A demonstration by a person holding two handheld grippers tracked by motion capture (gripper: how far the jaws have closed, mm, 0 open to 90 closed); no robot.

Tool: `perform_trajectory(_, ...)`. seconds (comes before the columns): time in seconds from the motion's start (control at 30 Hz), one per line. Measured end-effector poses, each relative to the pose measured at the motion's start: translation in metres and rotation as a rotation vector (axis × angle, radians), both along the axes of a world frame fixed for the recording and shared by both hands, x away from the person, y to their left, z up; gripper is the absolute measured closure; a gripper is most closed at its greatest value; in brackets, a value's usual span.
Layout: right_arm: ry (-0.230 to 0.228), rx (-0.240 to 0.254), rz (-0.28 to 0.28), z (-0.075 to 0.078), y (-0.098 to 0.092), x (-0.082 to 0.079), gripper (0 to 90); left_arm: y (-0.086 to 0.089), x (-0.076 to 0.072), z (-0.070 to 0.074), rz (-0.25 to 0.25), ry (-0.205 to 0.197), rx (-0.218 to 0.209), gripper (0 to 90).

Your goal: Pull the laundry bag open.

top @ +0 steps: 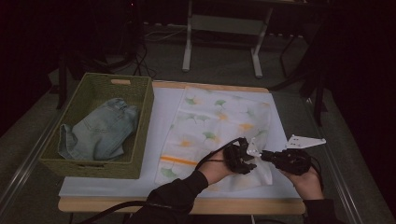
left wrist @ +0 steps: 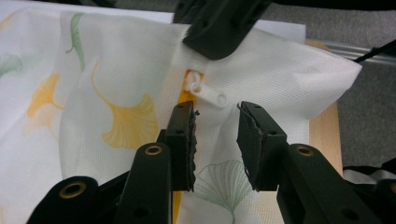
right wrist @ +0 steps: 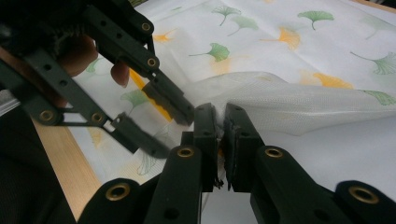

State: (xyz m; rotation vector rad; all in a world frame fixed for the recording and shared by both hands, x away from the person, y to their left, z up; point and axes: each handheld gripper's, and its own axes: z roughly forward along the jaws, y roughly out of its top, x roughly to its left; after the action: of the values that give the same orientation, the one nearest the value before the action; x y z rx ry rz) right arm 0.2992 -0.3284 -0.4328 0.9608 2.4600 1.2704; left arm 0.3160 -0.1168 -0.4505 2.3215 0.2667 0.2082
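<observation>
A white cloth cover (top: 215, 126) printed with yellow and green ginkgo leaves lies spread on the table. Its near right corner is lifted. My right gripper (top: 265, 155) comes in from the right and is shut on that raised cloth edge (right wrist: 280, 98), jaws (right wrist: 220, 112) pinched tight on it. The left gripper (top: 252, 161) faces it from the left, jaws apart. In the left gripper view a white zipper pull (left wrist: 205, 93) on an orange zipper sits just beyond my left gripper (left wrist: 215, 112), untouched, with the right gripper (left wrist: 219, 28) clamping the cloth above it.
A green woven basket (top: 93, 79) at the table's left holds folded light-blue jeans (top: 100, 130). The white tabletop (top: 163, 107) has a wooden front edge (top: 187, 205) close under both hands. A metal table frame (top: 224, 23) stands on the floor behind.
</observation>
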Motion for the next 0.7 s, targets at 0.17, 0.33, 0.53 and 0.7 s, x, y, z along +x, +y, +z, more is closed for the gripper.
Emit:
perform_trajectory(0.17,-0.001,0.006,0.004,0.0005,0.0018,-0.0005,84.4,-0.0034,0.0001,-0.0002,0.003,0.012,-0.006,66.7)
perform_trajectory(0.33,0.002,-0.005,0.014,0.0,0.0053,-0.0016,84.5,-0.0067,-0.0002,-0.0024,0.035,-0.006,0.005,65.5)
perform_trajectory(0.53,0.01,0.0,0.017,-0.001,0.0061,-0.0013,84.5,-0.0082,0.0001,-0.0053,0.063,-0.014,0.008,68.4)
perform_trajectory(0.7,0.011,-0.001,0.022,-0.0018,0.0064,-0.0012,84.5,-0.0073,0.0008,-0.0064,0.093,-0.03,0.008,82.2)
